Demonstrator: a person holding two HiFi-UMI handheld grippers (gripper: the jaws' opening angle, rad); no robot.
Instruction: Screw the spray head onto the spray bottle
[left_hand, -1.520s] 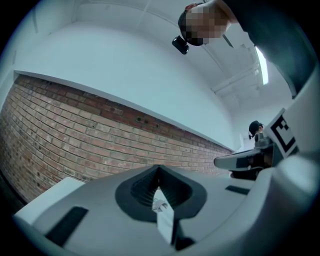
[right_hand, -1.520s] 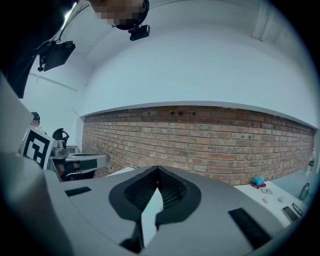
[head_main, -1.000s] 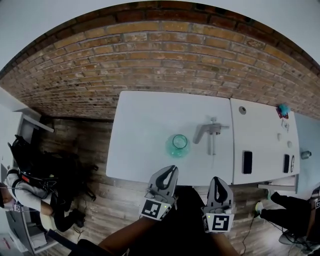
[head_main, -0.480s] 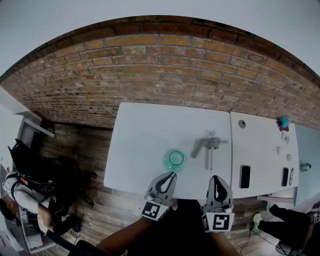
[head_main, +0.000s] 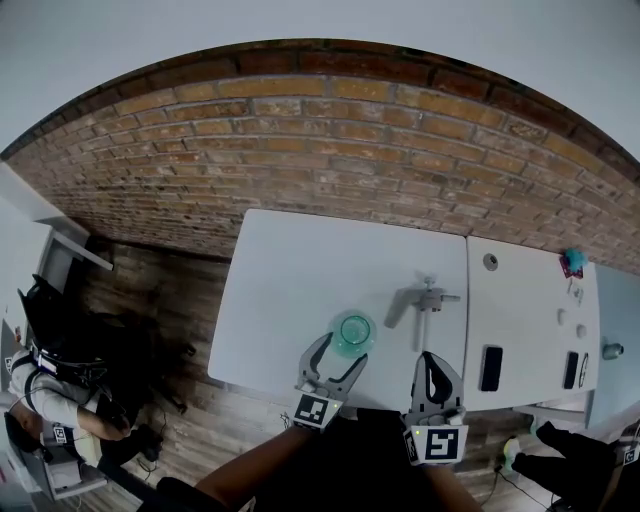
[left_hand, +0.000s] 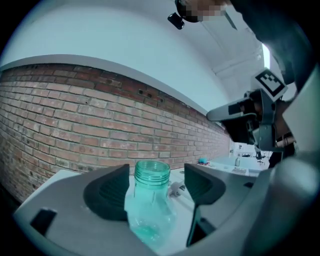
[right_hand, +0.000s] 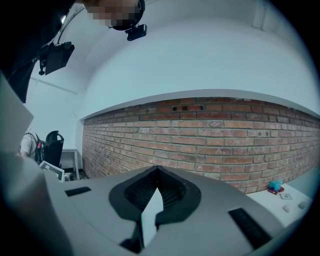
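Observation:
A clear teal spray bottle (head_main: 353, 330) stands uncapped near the front edge of the white table (head_main: 290, 270). My left gripper (head_main: 338, 352) is just short of it, and its jaws have just been opening. In the left gripper view the bottle (left_hand: 150, 200) stands between the spread jaws of that gripper (left_hand: 155, 192), and neither pad presses on it. The grey spray head (head_main: 415, 298) lies on its side to the bottle's right, its tube pointing toward me, and shows small behind the bottle (left_hand: 176, 189). My right gripper (head_main: 435, 360) is shut and empty at the table's front edge (right_hand: 156, 172).
A second white table (head_main: 520, 300) adjoins on the right, bearing a dark phone (head_main: 491, 368), another dark slab (head_main: 571, 370) and a teal object (head_main: 573, 262). A brick wall (head_main: 330, 140) runs behind. A person sits at far left (head_main: 50, 420).
My left gripper's jaws, shut before, now stand apart, and the gripper has come forward and down to the bottle. My right gripper has shifted slightly along the table's front edge, still shut.

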